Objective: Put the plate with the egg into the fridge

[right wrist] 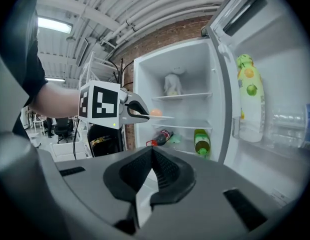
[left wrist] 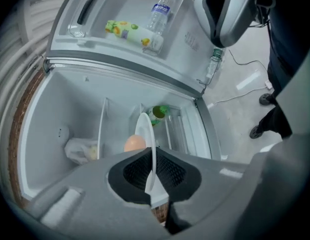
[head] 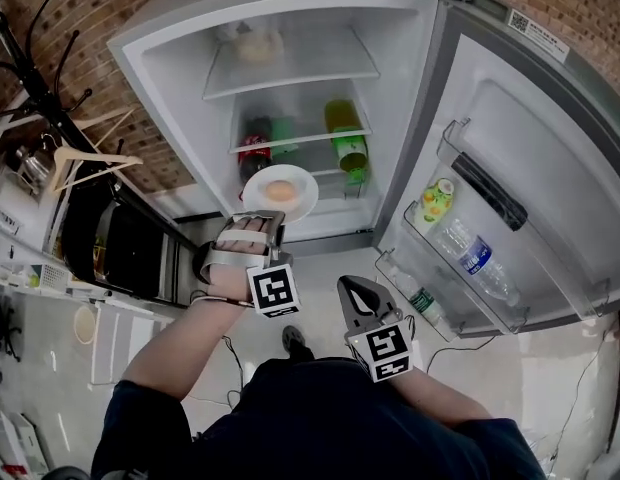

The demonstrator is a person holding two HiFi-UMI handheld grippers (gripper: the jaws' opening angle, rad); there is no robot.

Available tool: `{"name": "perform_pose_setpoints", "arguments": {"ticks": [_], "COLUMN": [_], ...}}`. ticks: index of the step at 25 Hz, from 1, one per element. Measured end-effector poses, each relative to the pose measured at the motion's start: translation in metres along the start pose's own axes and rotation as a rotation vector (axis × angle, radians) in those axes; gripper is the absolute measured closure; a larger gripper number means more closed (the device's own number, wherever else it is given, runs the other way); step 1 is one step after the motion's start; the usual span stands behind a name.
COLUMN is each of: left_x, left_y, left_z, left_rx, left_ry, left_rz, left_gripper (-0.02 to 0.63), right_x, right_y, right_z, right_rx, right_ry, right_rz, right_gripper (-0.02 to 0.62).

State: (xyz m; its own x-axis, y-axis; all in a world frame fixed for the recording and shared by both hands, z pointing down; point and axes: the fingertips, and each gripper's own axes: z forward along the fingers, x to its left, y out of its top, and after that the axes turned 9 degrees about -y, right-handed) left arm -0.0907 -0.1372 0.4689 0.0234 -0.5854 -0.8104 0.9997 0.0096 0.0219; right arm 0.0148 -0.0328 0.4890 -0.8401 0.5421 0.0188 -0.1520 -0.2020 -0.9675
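A white plate (head: 280, 193) with a brown egg (head: 281, 190) on it hangs level in front of the open fridge (head: 320, 28), at the height of its lower shelves. My left gripper (head: 258, 218) is shut on the plate's near rim. In the left gripper view the plate (left wrist: 147, 144) stands edge-on between the jaws, with the egg (left wrist: 134, 143) to its left. My right gripper (head: 352, 290) hangs lower and to the right, shut with nothing in it. In the right gripper view the left gripper (right wrist: 137, 110), plate (right wrist: 162, 117) and egg (right wrist: 155, 112) show before the shelves.
A green bottle (head: 348, 138) and a cola bottle (head: 254, 150) lie on the middle shelf, and a bag (head: 255, 46) sits on the top one. The open door (head: 520, 148) at right holds a juice bottle (head: 436, 200) and a water bottle (head: 475, 260). A black appliance (head: 115, 243) stands at left.
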Motion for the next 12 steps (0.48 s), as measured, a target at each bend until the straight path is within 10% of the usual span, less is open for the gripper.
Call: {"name": "perform_pose_setpoints", "arguments": {"ticks": [12], "left_x": [0.046], "left_y": [-0.022], "left_z": [0.091], "left_rx": [-0.110], "left_ry": [-0.030], "left_rz": [0.070], "left_gripper": [0.591], "right_x": [-0.005], "right_y": [0.036], "right_z": [0.088], "right_rx": [0.001], "right_ry": [-0.122], "right_rz": [0.006], "right_gripper": [0.586]}}
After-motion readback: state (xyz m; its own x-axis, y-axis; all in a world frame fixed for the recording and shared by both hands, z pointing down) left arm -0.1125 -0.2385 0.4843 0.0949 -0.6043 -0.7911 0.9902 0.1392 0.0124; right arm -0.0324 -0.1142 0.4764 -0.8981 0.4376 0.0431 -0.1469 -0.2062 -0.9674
